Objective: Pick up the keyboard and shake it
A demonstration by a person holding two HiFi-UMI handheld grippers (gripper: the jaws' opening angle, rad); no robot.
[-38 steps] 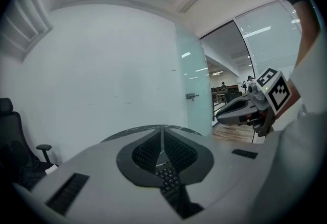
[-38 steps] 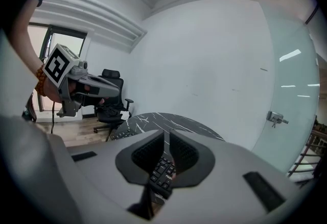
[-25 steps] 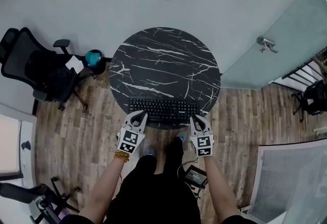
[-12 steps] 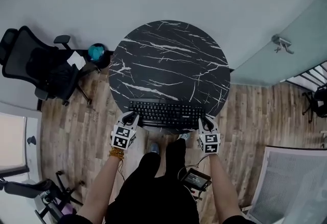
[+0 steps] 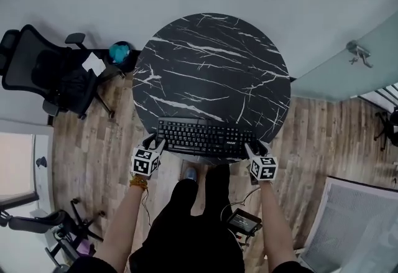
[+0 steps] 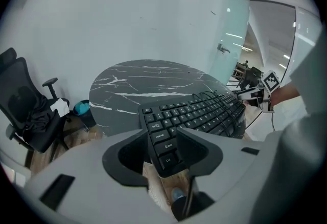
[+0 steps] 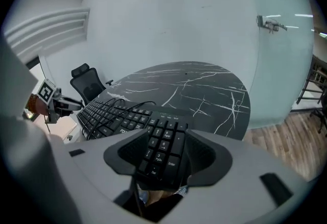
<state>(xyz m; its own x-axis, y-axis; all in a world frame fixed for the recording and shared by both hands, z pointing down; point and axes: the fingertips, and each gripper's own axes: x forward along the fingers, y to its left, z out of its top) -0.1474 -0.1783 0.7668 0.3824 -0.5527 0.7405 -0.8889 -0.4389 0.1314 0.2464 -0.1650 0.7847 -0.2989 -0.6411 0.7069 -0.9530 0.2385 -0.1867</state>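
Observation:
A black keyboard [image 5: 202, 138] lies flat along the near edge of the round black marble table [image 5: 211, 60]. My left gripper [image 5: 152, 141] is at the keyboard's left end and its jaws are opening. In the left gripper view that end of the keyboard [image 6: 168, 141] sits between the jaws of my left gripper [image 6: 164, 154], with a gap on one side. My right gripper [image 5: 250, 147] is at the keyboard's right end, its jaws also opening. In the right gripper view the number pad [image 7: 161, 149] lies between the spread jaws of my right gripper [image 7: 162, 159].
A black office chair [image 5: 50, 79] stands on the wooden floor at the left, with a teal round object [image 5: 118, 52] beside the table. A glass door [image 5: 348, 66] is at the right. A small screen device [image 5: 244, 222] hangs by the person's legs.
Both grippers have moved outward from the keyboard's front edge to its two ends, and their jaws have spread. The keyboard has stayed on the table.

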